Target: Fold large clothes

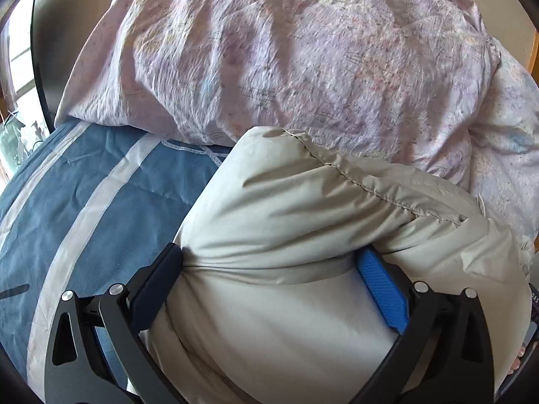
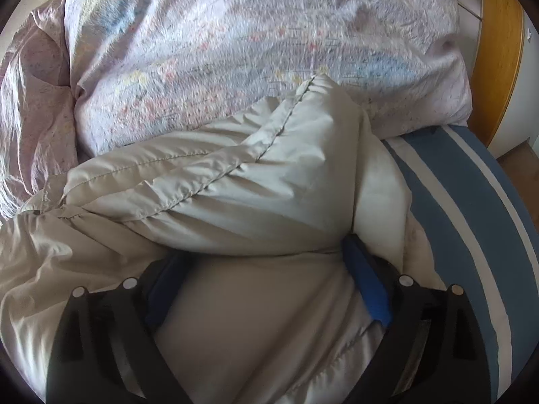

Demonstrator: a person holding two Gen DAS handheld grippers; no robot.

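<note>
A puffy beige quilted jacket lies on a bed and fills the lower part of both views. My left gripper has its jaws wide apart with a thick fold of the jacket bulging between them; the fabric pinches at the left pad. My right gripper stands the same way, with a fat roll of jacket between its blue pads. A stitched seam runs across the top of the fold.
A crumpled pink patterned duvet lies right behind the jacket, also in the right wrist view. A blue sheet with white stripes covers the bed, also on the right. A wooden bed frame stands at far right.
</note>
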